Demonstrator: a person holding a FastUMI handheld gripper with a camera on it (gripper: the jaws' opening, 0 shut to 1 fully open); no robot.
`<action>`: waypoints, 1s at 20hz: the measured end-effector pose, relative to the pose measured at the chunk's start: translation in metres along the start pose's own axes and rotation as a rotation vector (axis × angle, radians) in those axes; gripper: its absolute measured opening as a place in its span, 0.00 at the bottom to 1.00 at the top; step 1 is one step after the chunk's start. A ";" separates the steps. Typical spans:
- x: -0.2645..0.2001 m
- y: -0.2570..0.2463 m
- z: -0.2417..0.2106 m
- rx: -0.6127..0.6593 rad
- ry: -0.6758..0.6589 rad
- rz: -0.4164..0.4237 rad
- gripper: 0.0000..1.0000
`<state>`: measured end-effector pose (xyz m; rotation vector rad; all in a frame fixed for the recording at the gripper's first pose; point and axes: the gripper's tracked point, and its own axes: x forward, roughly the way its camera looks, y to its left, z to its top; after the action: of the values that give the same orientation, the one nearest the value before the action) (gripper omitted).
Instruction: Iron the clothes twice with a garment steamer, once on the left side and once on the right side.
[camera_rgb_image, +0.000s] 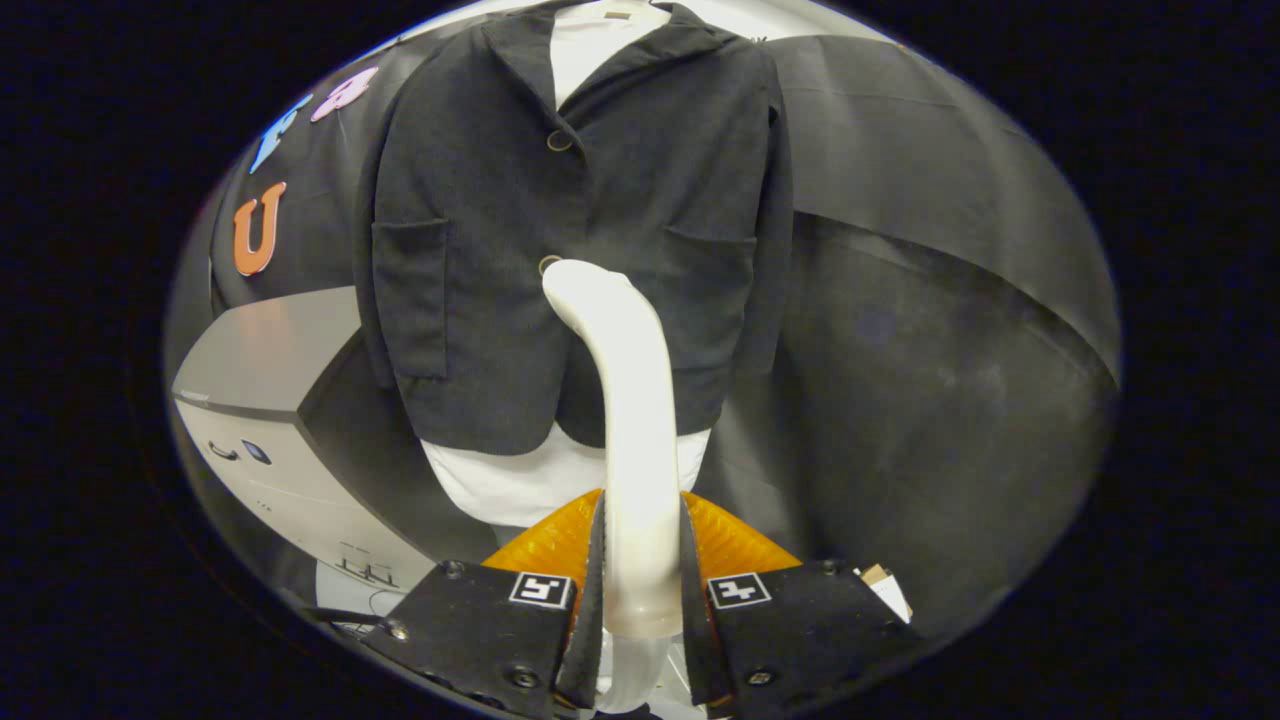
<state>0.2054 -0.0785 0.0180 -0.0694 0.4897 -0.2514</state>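
Observation:
A dark jacket (610, 190) over a white shirt (520, 480) hangs upright straight ahead of me. The white garment steamer (625, 400) rises from between my fingers, its curved head close to the jacket front beside the lower button (548, 264), near the jacket's middle. Whether the head touches the cloth I cannot tell. My gripper (640, 560) is shut on the steamer's handle, with a finger (590, 560) pressing on each side of it.
A grey box-like machine (270, 380) with a white front stands to the left of the jacket, low down. Dark cloth (930, 330) hangs to the right of and behind the jacket.

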 end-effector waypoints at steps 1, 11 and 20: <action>0.002 0.000 -0.005 0.000 0.010 0.002 0.37; 0.011 0.002 -0.027 -0.006 0.051 0.012 0.36; 0.013 0.003 -0.028 0.046 0.038 0.096 0.37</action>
<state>0.2041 -0.0791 -0.0126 0.0034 0.5233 -0.1704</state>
